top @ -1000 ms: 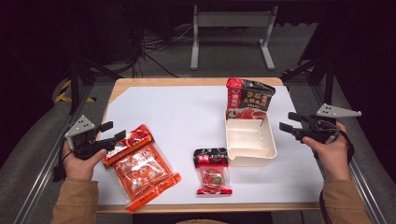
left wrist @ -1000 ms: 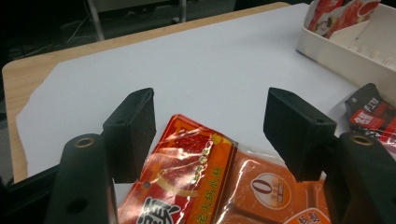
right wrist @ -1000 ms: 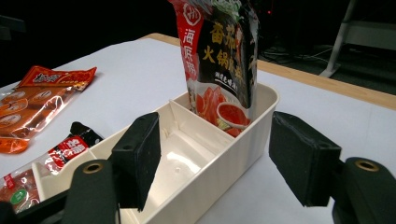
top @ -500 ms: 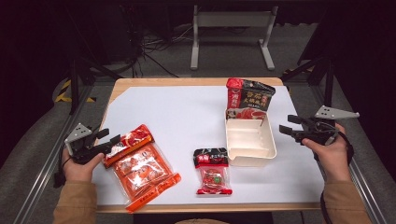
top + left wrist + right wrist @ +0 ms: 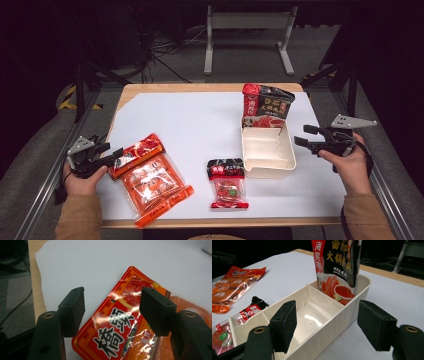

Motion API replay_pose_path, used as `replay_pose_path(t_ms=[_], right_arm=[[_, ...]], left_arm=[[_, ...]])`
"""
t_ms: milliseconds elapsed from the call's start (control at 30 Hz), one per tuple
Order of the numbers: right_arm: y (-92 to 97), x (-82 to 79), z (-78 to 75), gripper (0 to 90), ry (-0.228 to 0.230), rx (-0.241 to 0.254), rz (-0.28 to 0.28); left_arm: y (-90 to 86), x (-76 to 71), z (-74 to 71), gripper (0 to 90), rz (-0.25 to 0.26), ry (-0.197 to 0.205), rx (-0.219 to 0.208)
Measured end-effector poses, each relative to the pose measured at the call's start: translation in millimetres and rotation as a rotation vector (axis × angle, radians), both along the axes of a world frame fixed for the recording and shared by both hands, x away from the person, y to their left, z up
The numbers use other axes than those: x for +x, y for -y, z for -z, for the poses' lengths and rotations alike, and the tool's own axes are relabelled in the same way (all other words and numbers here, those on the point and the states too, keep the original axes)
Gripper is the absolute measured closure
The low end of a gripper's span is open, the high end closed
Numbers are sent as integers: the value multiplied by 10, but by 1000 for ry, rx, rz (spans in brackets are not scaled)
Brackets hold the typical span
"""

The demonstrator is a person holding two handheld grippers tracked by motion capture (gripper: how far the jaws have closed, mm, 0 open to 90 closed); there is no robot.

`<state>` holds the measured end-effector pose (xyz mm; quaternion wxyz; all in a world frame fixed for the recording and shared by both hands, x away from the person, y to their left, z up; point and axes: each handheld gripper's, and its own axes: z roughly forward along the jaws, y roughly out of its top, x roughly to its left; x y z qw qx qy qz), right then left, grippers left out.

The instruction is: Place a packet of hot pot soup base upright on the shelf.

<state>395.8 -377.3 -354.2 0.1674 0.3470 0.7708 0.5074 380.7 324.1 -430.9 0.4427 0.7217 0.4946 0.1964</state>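
- High view: cream plastic divided tray [image 5: 268,150] sits at about 3 o'clock on the white-covered tabletop [image 5: 190,120]. A black-and-red stand-up sauce pouch [image 5: 265,106] is upright in the tray's far compartment; I'd count that one as packed.
- Tray's other compartments look empty. The flat orange-red clear-window packet [image 5: 150,177] lies at 8 o'clock and the small red-and-black sachet [image 5: 227,182] at 6 o'clock, both on the tabletop and outside the tray. Judged progress: roughly a third, two items left.
- Left tongs [image 5: 114,154] are at the orange packet's near-left corner; right tongs [image 5: 300,136] hover just beside the tray's right wall.
- Left gripper view: left tongs [image 5: 112,312] are spread and have just been opening and closing slightly. The packet's red header edge lies between and below the jaws; pads not pressing it, so no pinch yet.
- Right gripper view: right tongs [image 5: 327,325] are spread, have just been opening a little, nothing between them. Tray [image 5: 332,322] is straight ahead, pouch [image 5: 337,265] at 12 o'clock.
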Motion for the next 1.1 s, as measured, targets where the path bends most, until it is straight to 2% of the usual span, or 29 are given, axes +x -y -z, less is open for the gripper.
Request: replay_pose_path(t_ms=[200,267,533,700,967,1000,1100], right_arm=[[-45,16,29,324,-11,-10,-9],[-51,23,37,322,-11,-14,-11],[-98,41,69,323,-21,-37,-17],[-115,46,84,324,-28,-40,-20],[-122,57,99,322,-31,-43,-23],[-125,56,99,322,-32,-42,-23],[-126,57,101,322,-32,-42,-23]], left_arm=[[-43,26,79,375,-18,-83,14],[-57,25,98,375,-21,-96,9],[-98,5,142,362,-34,-137,8],[-158,-7,159,359,-58,-137,4],[-114,18,215,361,1,-183,2],[-109,19,223,363,5,-190,-3],[-120,15,223,361,24,-193,-77]])
